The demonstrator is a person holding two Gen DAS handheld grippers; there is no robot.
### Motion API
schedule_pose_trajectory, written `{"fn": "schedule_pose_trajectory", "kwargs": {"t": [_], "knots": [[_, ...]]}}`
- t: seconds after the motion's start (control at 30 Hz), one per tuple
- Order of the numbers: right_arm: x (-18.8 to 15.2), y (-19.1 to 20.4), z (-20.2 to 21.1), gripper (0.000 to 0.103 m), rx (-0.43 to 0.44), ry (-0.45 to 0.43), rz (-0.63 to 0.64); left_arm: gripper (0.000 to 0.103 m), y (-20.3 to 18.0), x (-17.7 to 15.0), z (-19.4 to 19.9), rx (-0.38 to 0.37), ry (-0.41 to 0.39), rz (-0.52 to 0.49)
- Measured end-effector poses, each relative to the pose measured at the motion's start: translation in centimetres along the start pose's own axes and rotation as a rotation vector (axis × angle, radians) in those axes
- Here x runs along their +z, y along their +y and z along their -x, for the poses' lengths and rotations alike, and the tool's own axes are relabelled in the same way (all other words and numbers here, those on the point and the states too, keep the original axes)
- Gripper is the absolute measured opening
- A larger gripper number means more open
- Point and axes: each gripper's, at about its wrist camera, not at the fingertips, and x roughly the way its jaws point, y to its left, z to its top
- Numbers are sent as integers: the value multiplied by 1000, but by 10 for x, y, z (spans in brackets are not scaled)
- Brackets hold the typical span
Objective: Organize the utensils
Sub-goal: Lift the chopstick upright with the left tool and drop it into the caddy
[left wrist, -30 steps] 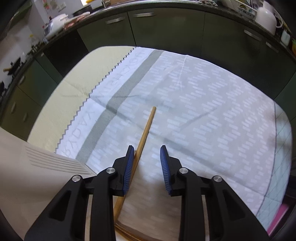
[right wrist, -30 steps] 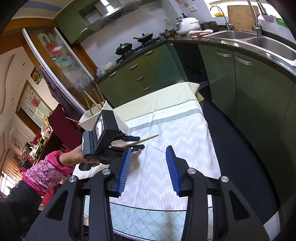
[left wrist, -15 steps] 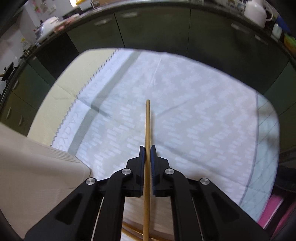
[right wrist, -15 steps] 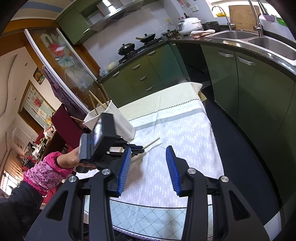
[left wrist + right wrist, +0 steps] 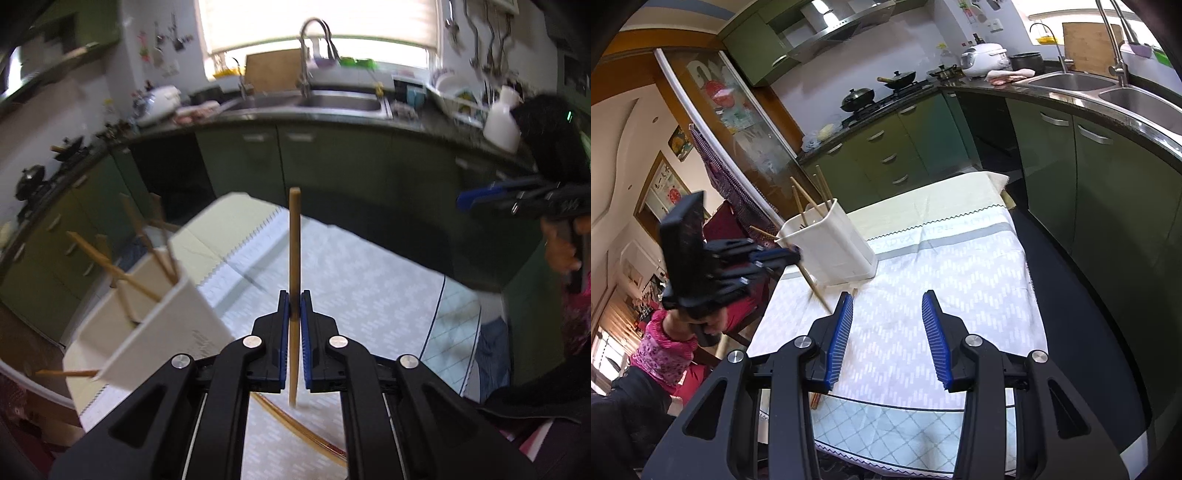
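While left gripper (image 5: 294,314) holds chopstick (image 5: 294,236) clear above table (image 5: 369,295), jaws clamped on shaft, carry step in hand. Right gripper (image 5: 886,325) idle, jaws apart, nothing between. Next, likely: tip chopstick over white holder (image 5: 162,325), lower into open top, release.

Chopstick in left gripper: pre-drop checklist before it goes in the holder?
1. Left gripper shut on chopstick: ok.
2. Chopstick clear of tablecloth: ok.
3. White holder upright: ok.
4. Room in holder: cannot tell; several chopsticks already lean inside.
5. Chopstick tip above holder opening: not ok, it hangs beside the holder.
6. Right gripper open, empty, out of the path: ok.
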Motion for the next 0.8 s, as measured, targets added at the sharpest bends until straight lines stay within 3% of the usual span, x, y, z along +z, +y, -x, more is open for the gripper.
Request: {"fn": "schedule_pose_trajectory", "kwargs": {"t": [0.3,0.47,0.8], "knots": [[-3,8,4,40,6,4,19,6,32,21,76,55,-116,110],[-5,9,3,40,12,12,24,6,62,41,113,132,-159,164],[-5,8,0,40,19,27,27,6,120,52,133,266,-226,272]]}}
